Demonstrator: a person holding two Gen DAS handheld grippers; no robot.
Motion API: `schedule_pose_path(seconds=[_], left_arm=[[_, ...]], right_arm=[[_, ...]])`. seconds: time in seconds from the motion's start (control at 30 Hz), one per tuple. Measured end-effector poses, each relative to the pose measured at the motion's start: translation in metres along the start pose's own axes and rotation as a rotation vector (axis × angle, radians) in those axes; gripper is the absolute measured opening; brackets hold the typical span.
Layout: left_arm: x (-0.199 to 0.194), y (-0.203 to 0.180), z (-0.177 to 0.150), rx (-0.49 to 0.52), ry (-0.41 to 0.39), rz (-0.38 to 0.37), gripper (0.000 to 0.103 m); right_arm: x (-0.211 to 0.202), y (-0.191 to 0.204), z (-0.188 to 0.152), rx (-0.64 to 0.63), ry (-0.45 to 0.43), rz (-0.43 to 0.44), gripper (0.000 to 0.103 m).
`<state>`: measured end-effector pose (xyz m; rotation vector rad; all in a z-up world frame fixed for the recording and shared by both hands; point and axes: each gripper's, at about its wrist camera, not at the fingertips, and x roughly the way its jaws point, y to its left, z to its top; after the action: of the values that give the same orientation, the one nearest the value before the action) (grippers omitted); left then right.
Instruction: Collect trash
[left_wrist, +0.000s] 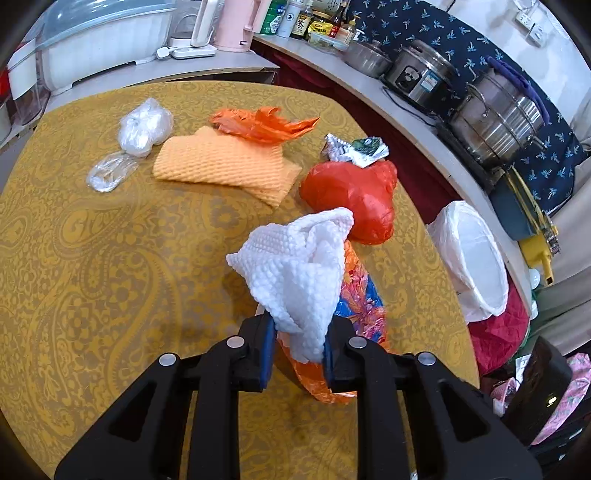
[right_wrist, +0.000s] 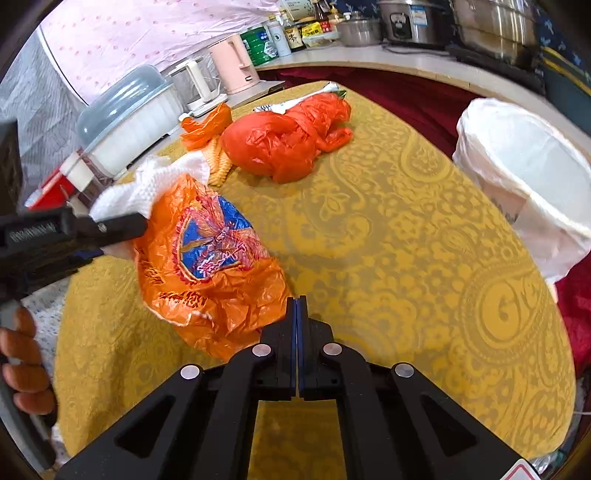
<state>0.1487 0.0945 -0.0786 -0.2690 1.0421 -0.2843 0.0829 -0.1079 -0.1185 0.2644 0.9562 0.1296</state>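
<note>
Item: white foam net (left_wrist: 299, 273), pinched between your left gripper (left_wrist: 298, 350) jaws, above the printed orange bag (right_wrist: 207, 258). Right gripper (right_wrist: 297, 347): jaws pressed together, empty. Destination: lined bin (left_wrist: 472, 258), far right. Keep your pinch firm while crossing.

- We take this for a home kitchen — a curved counter (left_wrist: 373, 92) carries a rice cooker (left_wrist: 419, 79), a steel steamer pot (left_wrist: 498, 122) and sauce bottles (left_wrist: 303, 18).
- A pink kettle (left_wrist: 236, 24) stands behind the table (left_wrist: 92, 258) — we also see a lined bin (right_wrist: 532, 173).
</note>
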Motion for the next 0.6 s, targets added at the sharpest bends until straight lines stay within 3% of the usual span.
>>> schedule_pose_path(seconds=[0.03,0.1,0.13,0.33,0.43,0.6], left_arm=[[0.002,0.002,-0.002,-0.004,0.006,-0.002,0.02],[0.007,0.005,-0.007,-0.016,0.024,-0.002,0.019],[0.011,0.005,-0.009,-0.015,0.031,0.006,0.02],[0.022,0.012,-0.015,-0.015,0.046,0.031,0.02],[0.027,0.017,-0.016,-0.017,0.052,0.042,0.021],[0.037,0.024,-0.017,-0.033,0.057,0.064,0.025]], right_arm=[[-0.002,-0.002,0.0,0.019,-0.004,0.008,0.014],[-0.004,-0.001,0.001,0.037,-0.019,0.021,0.043],[-0.004,0.001,0.0,0.036,-0.024,0.022,0.044],[0.018,0.011,-0.001,0.053,0.05,0.071,0.044],[0.023,0.021,-0.005,0.014,0.044,0.047,0.044],[0.028,0.042,-0.011,-0.065,0.064,0.031,0.027]])
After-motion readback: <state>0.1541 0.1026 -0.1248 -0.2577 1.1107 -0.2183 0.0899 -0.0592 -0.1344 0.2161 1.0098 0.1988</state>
